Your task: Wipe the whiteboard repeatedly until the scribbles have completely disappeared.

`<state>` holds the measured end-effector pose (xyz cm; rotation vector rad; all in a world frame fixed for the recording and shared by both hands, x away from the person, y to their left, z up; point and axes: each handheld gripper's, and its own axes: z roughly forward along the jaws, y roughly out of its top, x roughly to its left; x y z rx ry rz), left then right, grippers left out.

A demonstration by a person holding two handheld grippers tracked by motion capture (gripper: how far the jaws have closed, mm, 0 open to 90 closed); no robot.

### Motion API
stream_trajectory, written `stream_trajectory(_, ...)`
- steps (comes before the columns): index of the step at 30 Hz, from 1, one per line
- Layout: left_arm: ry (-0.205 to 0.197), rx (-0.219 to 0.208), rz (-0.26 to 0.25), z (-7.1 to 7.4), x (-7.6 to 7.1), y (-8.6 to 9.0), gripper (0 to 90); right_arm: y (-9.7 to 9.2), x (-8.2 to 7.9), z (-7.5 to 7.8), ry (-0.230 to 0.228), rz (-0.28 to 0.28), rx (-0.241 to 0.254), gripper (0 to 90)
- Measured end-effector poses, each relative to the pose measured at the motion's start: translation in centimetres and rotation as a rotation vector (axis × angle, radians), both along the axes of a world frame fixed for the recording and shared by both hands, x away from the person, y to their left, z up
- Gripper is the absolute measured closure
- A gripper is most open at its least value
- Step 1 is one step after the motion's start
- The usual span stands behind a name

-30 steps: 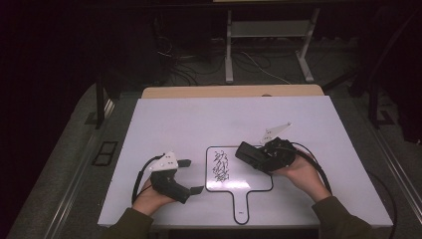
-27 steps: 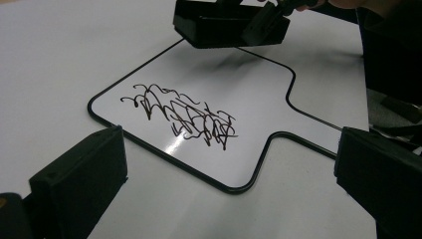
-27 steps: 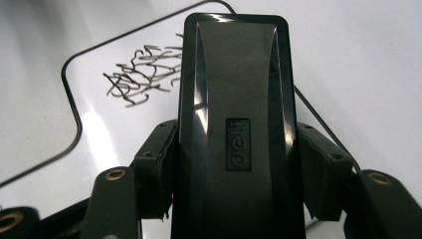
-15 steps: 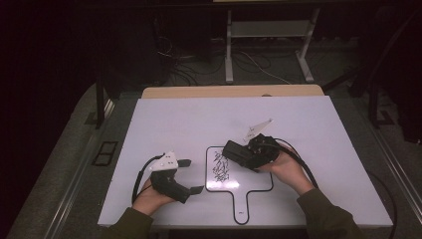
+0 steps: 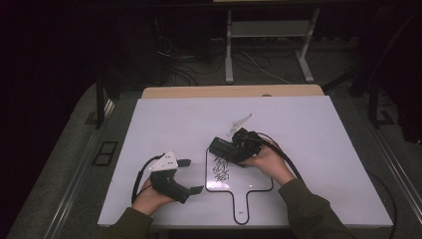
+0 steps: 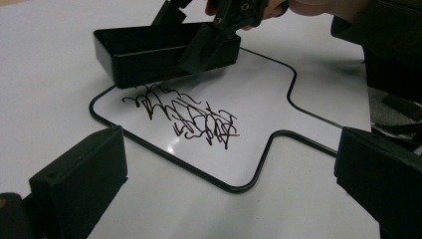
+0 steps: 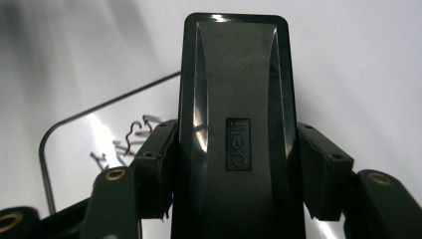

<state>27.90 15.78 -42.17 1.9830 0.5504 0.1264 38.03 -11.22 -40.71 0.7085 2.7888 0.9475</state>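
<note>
Eraser (image 7: 234, 134), black and oblong with a glossy top, sits pinched between the right gripper's (image 5: 234, 148) jaws at the far edge of the small whiteboard (image 5: 259, 180), just beyond the scribble (image 6: 191, 115). Left gripper (image 5: 186, 175), jaws spread, rests left of the whiteboard on the table (image 5: 308, 124).
</note>
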Motion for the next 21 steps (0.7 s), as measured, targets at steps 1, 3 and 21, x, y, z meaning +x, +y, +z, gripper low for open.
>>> stream_trajectory(1,0.001,-0.004,0.002,0.0,0.0,0.0,0.0,0.3,0.1,0.0,0.004,0.002,-0.003,38.5)
stream_trajectory(3,0.000,-0.005,0.000,0.0,0.0,0.0,0.0,0.8,0.4,-0.2,-0.001,0.000,-0.014,38.6)
stream_trajectory(21,-0.001,0.000,-0.007,0.0,0.0,0.0,0.0,2.5,2.0,-1.9,-0.022,-0.009,-0.090,38.6)
